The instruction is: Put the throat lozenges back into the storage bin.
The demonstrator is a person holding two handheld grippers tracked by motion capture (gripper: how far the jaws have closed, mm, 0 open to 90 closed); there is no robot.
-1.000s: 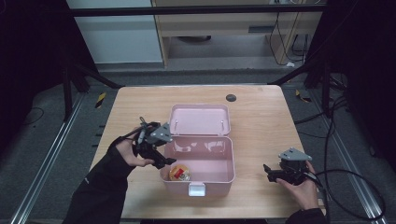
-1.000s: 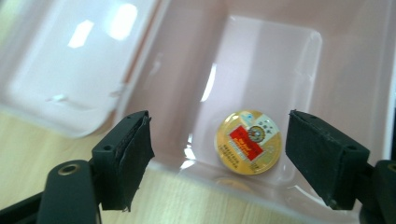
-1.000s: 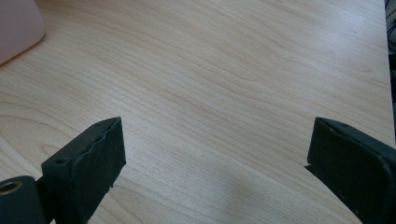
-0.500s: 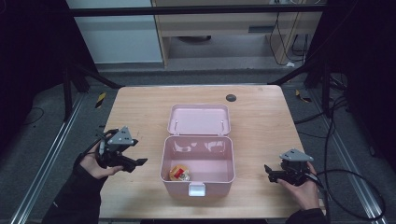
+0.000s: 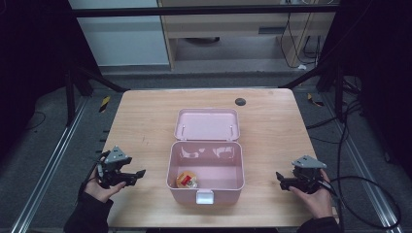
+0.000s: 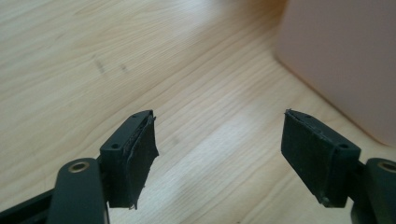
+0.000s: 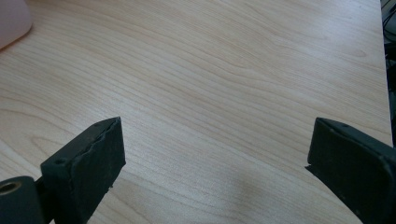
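From above we see a wooden table [image 5: 145, 121] on a grey floor [image 5: 43, 141], an open pink box [image 5: 206, 165] mid-table holding a small red-and-yellow item [image 5: 186, 180].

Our left gripper [image 6: 217, 154] gapes beside the box wall [image 6: 341, 56].

Our right gripper [image 7: 215, 172] spreads wide over bare wood.

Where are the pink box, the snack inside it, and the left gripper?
pink box [image 5: 206, 196]: high view, front wall by the latch.
snack [image 5: 186, 180]: high view, middle of its red-and-yellow wrapper.
left gripper [image 5: 140, 174]: high view, between the fingertips.
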